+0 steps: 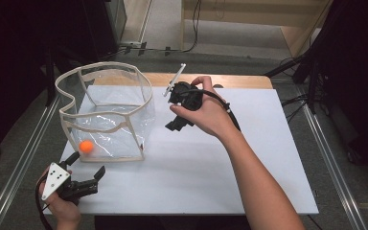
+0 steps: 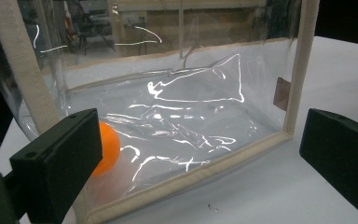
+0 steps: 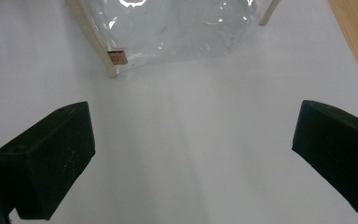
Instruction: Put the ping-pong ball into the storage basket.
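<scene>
A clear plastic bag (image 1: 106,112) with beige fabric trim stands open-topped on the left of the white tabletop (image 1: 211,167). An orange ball (image 1: 86,146) lies inside it, at its near left corner. My left gripper (image 1: 87,166) is low on the table just in front of that corner, open and empty. In the left gripper view the ball (image 2: 109,147) sits behind the bag's clear wall (image 2: 191,121), partly hidden by the left jaw. A hand holds my right gripper (image 1: 171,111) above the table just right of the bag, jaws wide apart and empty.
The right gripper view looks down on bare white surface (image 3: 191,140), with the bag's corner (image 3: 177,28) and its small brown tag (image 3: 117,58) beyond. A wooden table edge (image 1: 239,80) borders the far side. Floor and cables lie past it.
</scene>
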Available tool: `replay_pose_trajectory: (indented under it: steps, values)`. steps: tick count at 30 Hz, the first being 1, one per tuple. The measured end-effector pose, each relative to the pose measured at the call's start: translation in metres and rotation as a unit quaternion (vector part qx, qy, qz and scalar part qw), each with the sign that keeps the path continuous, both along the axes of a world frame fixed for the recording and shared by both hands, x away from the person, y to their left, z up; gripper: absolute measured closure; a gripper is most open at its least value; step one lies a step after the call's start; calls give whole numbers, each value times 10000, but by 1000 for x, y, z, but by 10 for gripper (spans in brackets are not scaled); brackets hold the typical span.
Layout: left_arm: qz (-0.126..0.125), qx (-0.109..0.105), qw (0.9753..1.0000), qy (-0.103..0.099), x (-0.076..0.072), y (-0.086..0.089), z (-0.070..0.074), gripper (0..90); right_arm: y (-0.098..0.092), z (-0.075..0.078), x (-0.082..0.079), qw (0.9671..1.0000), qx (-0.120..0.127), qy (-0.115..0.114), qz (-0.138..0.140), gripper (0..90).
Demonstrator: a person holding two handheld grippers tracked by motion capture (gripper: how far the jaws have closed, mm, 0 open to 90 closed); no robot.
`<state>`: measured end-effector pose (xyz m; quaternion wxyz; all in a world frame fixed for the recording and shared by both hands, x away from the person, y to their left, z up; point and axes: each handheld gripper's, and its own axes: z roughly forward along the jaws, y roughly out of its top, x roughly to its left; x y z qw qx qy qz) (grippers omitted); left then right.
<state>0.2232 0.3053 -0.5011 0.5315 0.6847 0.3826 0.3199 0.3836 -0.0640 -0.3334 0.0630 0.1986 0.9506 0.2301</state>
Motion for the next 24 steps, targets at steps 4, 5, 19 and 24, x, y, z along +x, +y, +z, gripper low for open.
replay_pose_trajectory:
  steps: [4, 5, 19, 24]
  values:
    - [-1, 8, 10000, -1, 0, 0, 0, 0, -4, -3, -3, 10000, -4, -34, -7, 0]
    - [1, 3, 10000, 0, 0, 0, 0, 0, -4, -3, -4, 10000, 23, -18, -44, 0]
    - [3, 17, 10000, 2, 0, 0, 0, 0, -22, -21, -14, 9999, 86, -34, -143, 0]
    - [2, 24, 10000, 0, 0, 0, 0, 0, -29, -28, -16, 9998, 130, -25, -172, 0]
